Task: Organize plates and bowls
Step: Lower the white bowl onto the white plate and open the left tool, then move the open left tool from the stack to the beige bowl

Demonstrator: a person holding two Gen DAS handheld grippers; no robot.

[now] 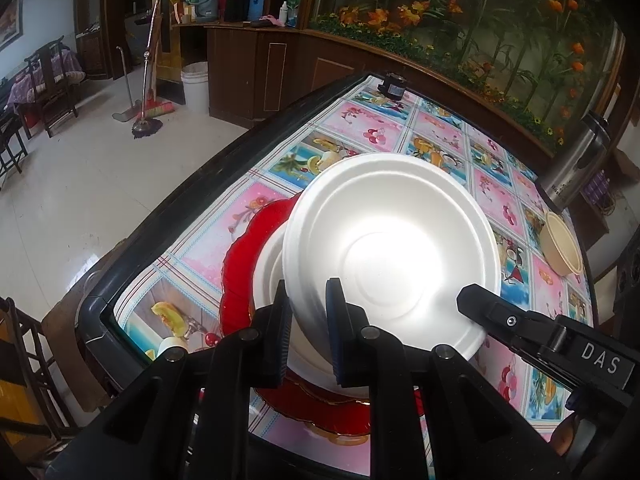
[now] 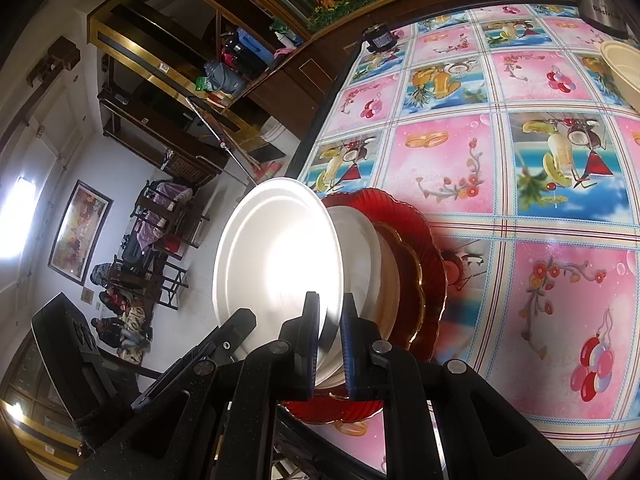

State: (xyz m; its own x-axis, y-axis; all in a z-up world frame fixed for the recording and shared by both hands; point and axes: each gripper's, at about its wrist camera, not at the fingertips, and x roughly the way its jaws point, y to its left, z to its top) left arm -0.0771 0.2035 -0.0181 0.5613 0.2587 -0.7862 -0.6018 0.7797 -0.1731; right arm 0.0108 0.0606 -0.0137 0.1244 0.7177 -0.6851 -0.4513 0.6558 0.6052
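A white plate (image 1: 384, 240) hangs tilted above a stack on the table, held by both grippers at its near rim. My left gripper (image 1: 308, 320) is shut on the rim at its left side. In the right wrist view my right gripper (image 2: 330, 340) is shut on the same white plate (image 2: 276, 268), which stands almost on edge there. The right gripper's fingers (image 1: 476, 300) reach the plate's rim from the right. Under it lie another white plate (image 2: 360, 240) and red glass plates (image 2: 416, 220) with scalloped gold rims, also the red plates (image 1: 240, 264).
The table (image 1: 440, 128) has a pink and blue fruit-patterned cloth and a dark edge on the left, with floor beyond. A beige bowl (image 1: 560, 244) and a steel flask (image 1: 580, 160) stand at the far right. A small black device (image 1: 394, 84) sits at the far edge.
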